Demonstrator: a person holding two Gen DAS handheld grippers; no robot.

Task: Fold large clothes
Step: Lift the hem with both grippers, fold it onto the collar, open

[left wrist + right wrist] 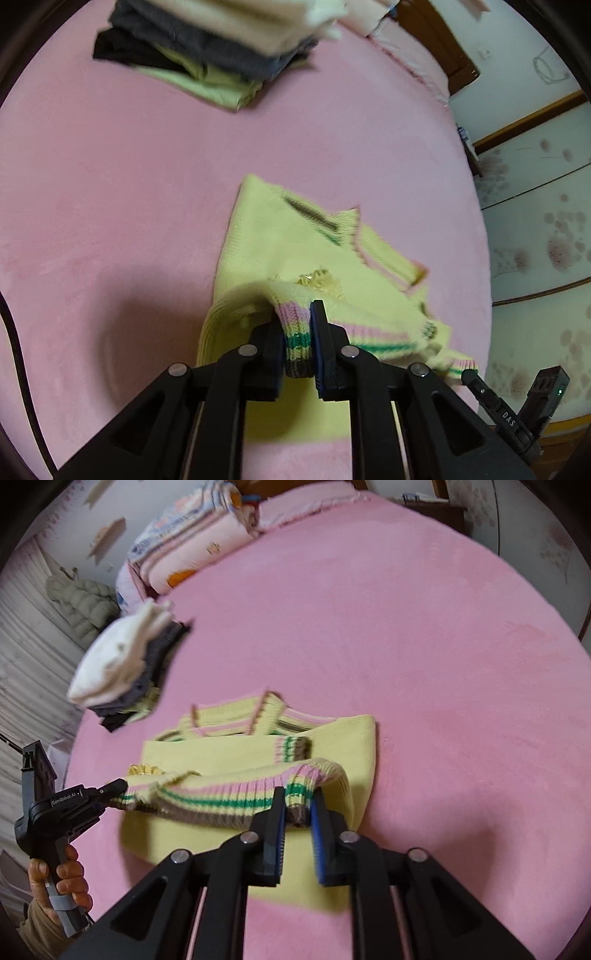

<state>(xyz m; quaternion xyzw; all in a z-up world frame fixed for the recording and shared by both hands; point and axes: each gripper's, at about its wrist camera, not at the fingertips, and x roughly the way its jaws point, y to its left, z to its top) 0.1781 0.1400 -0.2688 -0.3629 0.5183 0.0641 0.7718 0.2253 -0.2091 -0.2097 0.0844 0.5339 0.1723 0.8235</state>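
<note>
In your left wrist view, the left hand-held gripper (pixel 299 332) clamps the striped hem of the yellow sweater (pixel 273 236), which lies mid-bed (pixel 110 184). In your right wrist view, the right hand-held gripper (pixel 297 808) pinches the same hem; carry both corners level toward the collar, keeping the hem taut.

Pink bed (pixel 424 635), folded quilts (pixel 192 542) (head end), blotchy, perhaps stained, wall (pixel 535 229)

Pink bed (pixel 147 184), yellow striped sweater (pixel 280 243), stack of folded clothes (pixel 207 48), folded quilt (pixel 192 542)
</note>
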